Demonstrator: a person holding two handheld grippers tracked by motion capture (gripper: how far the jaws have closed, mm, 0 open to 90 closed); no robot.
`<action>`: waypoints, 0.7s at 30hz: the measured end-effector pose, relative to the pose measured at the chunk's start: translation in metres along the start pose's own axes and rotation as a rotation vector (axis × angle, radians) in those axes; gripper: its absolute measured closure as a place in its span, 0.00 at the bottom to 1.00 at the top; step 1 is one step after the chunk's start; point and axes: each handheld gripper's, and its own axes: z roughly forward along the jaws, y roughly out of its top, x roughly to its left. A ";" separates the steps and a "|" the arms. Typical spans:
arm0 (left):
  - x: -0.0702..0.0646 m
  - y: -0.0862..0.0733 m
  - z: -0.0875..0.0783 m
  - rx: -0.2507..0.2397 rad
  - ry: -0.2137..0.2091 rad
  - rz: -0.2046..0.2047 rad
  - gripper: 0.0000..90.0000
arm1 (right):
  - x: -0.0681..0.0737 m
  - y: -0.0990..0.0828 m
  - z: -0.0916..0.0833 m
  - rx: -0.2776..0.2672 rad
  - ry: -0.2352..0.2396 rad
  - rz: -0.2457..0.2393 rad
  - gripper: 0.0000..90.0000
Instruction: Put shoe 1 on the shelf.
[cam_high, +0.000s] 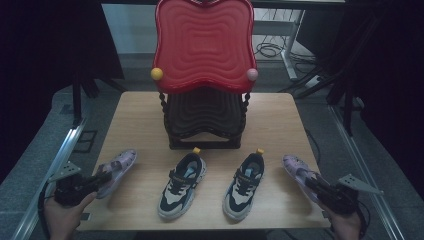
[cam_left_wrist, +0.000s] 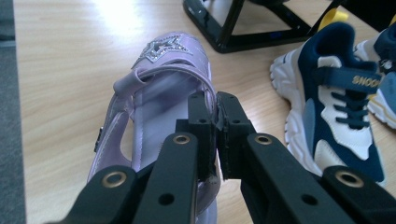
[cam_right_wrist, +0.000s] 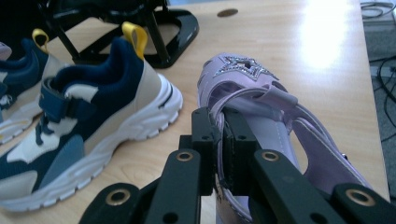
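Note:
Two lilac sandals with glittery stars lie at the near corners of the wooden table (cam_high: 140, 107). My left gripper (cam_high: 104, 176) is shut on the left sandal (cam_high: 121, 164); in the left gripper view the jaws (cam_left_wrist: 215, 106) pinch the inner side wall of this sandal (cam_left_wrist: 163, 60). My right gripper (cam_high: 311, 181) is shut on the right sandal (cam_high: 295, 166); in the right gripper view it (cam_right_wrist: 218, 120) clamps the edge of that sandal (cam_right_wrist: 254, 81) just behind the strap. Both sandals rest on the table.
Between the sandals stand two navy, white and beige sneakers, the left (cam_high: 182, 185) and the right (cam_high: 244, 185), toes toward me. Behind them is a rack with a red top shelf (cam_high: 202, 45) and a black lower shelf (cam_high: 205, 117). Cables lie on the floor beyond.

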 end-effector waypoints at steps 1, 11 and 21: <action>-0.001 0.002 0.000 -0.002 -0.002 0.002 0.95 | 0.001 0.002 0.001 -0.004 0.001 0.002 0.94; -0.007 0.014 0.000 -0.041 -0.020 0.006 0.96 | 0.012 0.020 0.003 -0.056 0.021 -0.014 0.94; -0.014 0.024 0.003 -0.058 -0.043 0.018 0.95 | 0.023 0.034 0.008 -0.084 0.047 -0.030 0.94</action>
